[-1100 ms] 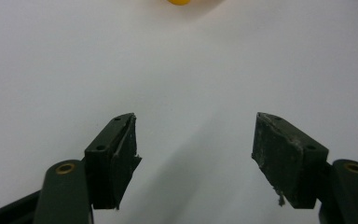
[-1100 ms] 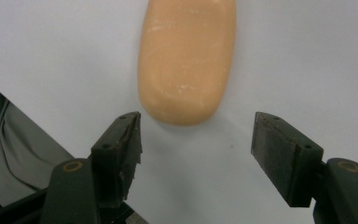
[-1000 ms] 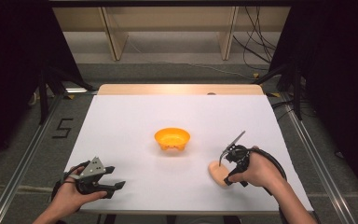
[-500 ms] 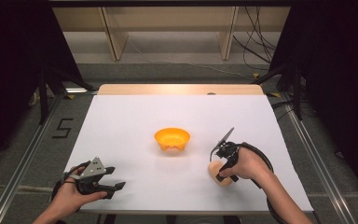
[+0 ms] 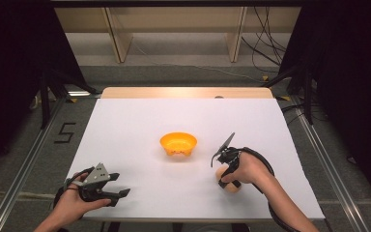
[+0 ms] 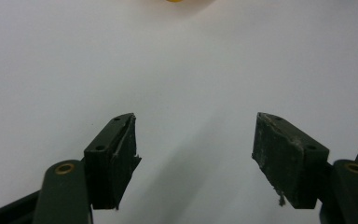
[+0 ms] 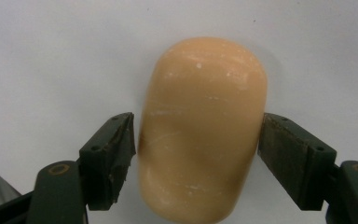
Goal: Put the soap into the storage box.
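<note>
A peach-coloured rounded bun-like object [image 7: 200, 130] lies on the white table near the front right; in the high view it [image 5: 231, 186] peeks out under the person's right hand. My right gripper [image 7: 198, 158] points down over it, open, with one jaw on each side and close against its flanks. My left gripper [image 5: 120, 194] rests low at the front left, and its jaws [image 6: 193, 158] stand open with only bare table between them. An orange bowl [image 5: 178, 143] sits at the table's middle, and its rim [image 6: 179, 1] shows at the top of the left gripper view.
The white table top [image 5: 140, 121] spreads wide around the bowl. A wooden strip [image 5: 183, 93] runs along its far edge. Metal rails [image 5: 34, 159] flank both sides, and cables [image 5: 265, 48] lie on the floor beyond.
The right hand has shifted a little left and tipped the right gripper steeper over the peach object, with jaws now around it. The left gripper has stayed put.
</note>
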The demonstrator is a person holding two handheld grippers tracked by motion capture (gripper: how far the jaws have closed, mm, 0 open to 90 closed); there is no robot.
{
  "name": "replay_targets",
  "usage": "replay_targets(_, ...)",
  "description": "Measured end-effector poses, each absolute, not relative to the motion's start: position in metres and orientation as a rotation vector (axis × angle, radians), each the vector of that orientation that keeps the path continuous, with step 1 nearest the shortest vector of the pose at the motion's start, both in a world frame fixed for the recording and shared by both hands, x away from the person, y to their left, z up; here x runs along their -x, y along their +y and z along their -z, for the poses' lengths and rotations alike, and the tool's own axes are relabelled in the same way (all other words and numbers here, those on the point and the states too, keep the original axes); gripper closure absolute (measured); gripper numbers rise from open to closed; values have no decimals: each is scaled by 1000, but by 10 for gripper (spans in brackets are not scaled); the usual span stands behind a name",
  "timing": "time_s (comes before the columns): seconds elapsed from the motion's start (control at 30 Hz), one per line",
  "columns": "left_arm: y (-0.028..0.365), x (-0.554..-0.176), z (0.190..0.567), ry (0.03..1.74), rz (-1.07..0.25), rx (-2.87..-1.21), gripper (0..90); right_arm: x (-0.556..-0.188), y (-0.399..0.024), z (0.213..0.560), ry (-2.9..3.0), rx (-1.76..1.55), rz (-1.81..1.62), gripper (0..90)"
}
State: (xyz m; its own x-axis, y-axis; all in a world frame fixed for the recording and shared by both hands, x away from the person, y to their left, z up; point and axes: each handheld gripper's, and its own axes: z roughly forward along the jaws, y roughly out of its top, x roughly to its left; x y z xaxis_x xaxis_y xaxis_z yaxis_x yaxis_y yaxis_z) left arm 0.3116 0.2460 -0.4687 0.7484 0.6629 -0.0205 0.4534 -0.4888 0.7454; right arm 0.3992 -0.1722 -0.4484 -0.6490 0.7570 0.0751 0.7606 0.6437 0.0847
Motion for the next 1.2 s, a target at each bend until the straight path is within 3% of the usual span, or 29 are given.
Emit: replay_targets(1.2, 246, -313, 469, 812, -359, -2194, 302, -395, -169, 454, -2856, 1305, 137, 335)
